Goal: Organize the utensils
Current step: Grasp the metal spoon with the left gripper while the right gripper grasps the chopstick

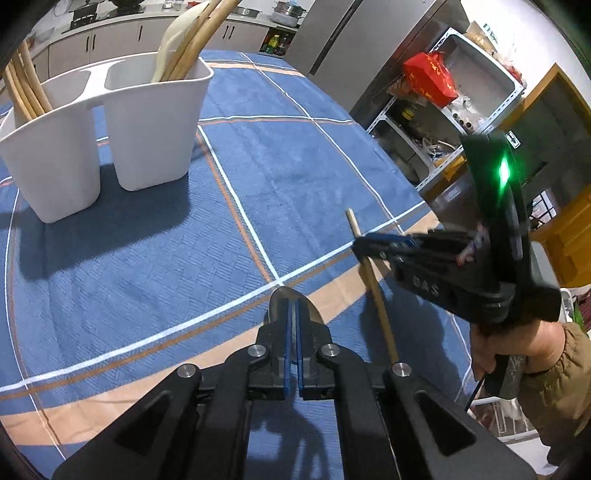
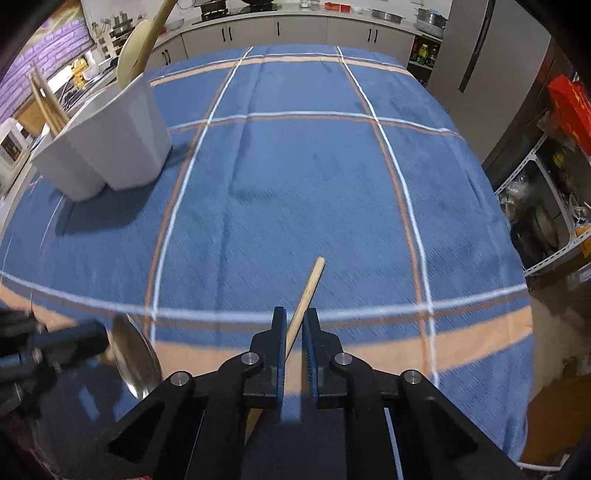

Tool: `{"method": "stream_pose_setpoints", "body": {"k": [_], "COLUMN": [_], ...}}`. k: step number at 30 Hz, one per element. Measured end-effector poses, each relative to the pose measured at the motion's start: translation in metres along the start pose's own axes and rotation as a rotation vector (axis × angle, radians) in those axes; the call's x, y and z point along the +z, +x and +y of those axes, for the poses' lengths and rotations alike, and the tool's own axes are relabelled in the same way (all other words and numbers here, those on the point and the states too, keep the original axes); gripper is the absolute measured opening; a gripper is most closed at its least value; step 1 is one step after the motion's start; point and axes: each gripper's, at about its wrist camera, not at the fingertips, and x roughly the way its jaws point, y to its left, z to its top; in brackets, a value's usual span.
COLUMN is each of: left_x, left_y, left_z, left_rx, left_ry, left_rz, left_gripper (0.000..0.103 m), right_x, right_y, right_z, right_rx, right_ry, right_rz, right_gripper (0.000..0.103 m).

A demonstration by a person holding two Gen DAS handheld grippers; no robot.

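My left gripper [image 1: 291, 314] is shut on a metal spoon [image 1: 280, 299], whose bowl sticks out past the fingertips; the spoon also shows in the right wrist view [image 2: 135, 360] at lower left. My right gripper [image 2: 294, 321] is shut on a wooden chopstick [image 2: 308, 291] that points up and forward; the left wrist view shows that gripper [image 1: 364, 245] at right, holding the chopstick [image 1: 373, 284] above the table. A white two-compartment utensil holder [image 1: 110, 136] stands at the far left with wooden utensils in it, also seen in the right wrist view [image 2: 107, 144].
A blue plaid tablecloth [image 2: 295, 177] covers the table. Kitchen cabinets [image 2: 295, 29] and a fridge [image 2: 480, 48] stand behind it. A metal shelf [image 1: 461, 110] with a red box stands beyond the table's right edge.
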Motion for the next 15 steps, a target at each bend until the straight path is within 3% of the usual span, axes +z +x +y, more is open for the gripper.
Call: {"method": "stream_pose_setpoints", "body": {"k": [3,4,12,14,15], "left_x": [-0.002,-0.003,0.000,-0.002,-0.001], "left_y": [0.000,-0.001,0.021,0.024,0.028], "left_z": [0.000,0.001,0.000,-0.003,-0.004], "left_rx": [0.021,0.023,-0.003,-0.001,-0.001], "left_ry": [-0.005,-0.013,-0.029,-0.027,-0.025], "left_rz": [-0.006,-0.010,0.035,0.038,0.042], "left_gripper": [0.029,0.033,0.032,0.022,0.010], "right_x": [-0.011,-0.014,-0.012,-0.006,-0.003], "right_y": [-0.005,-0.007,-0.008,-0.005,-0.003], "right_z": [-0.008,-0.012,-0.016,-0.012,-0.010], "right_rx": [-0.008,-0.010,-0.030,-0.037,-0.034], "right_ry": [-0.004,-0.003,0.009,0.008,0.013], "right_rz": [0.011,0.016,0.049,0.058,0.060], "right_gripper": [0.010,0.010,0.011,0.011,0.011]}}
